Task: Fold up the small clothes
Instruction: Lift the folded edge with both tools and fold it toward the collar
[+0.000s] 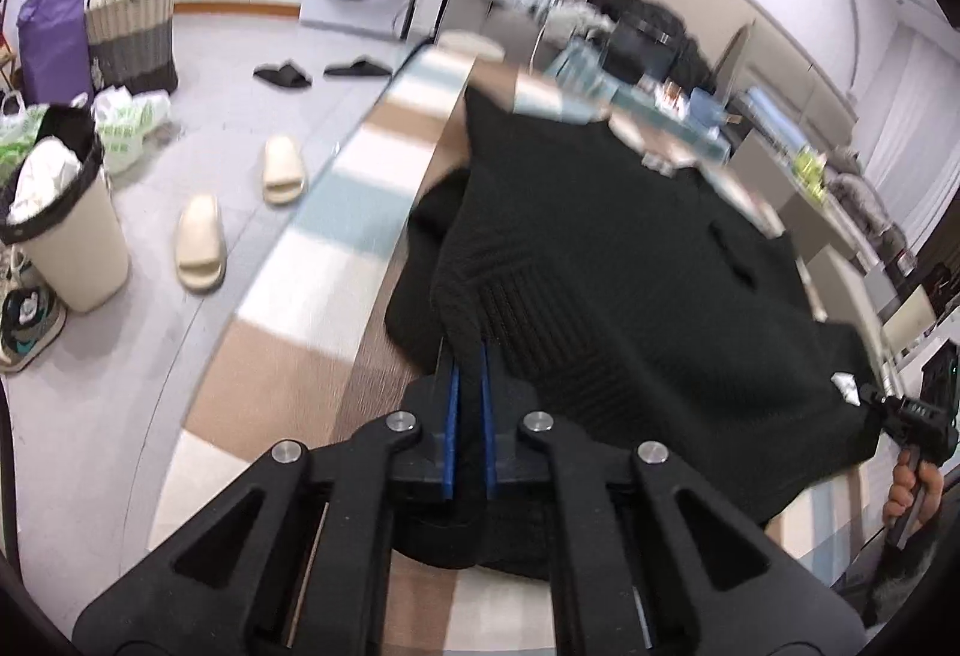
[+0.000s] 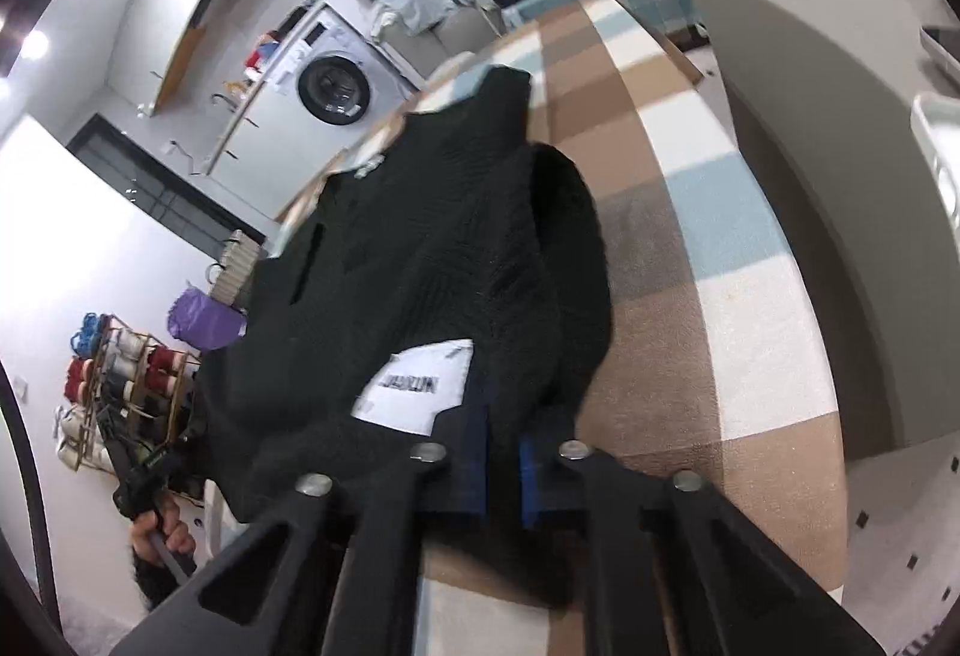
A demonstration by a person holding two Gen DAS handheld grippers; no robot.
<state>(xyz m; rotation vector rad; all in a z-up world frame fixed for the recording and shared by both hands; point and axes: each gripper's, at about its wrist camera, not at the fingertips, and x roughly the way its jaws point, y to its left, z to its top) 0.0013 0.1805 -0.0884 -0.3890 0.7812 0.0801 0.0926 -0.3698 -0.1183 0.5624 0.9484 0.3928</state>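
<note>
Blue-padded, the left gripper [image 1: 470, 356] and right gripper [image 2: 501, 428] are each clamped on a corner of the black knit garment [image 1: 630, 248], held spread ahead over the checked tablecloth [image 1: 336, 248]. Both corners should be kept level and lowered together, it is judged.

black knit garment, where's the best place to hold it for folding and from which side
Grip the black knit garment at its two near hem corners, coming in from the table's near edge: the left gripper and right gripper are shut there, spreading it above the checked cloth.
</note>
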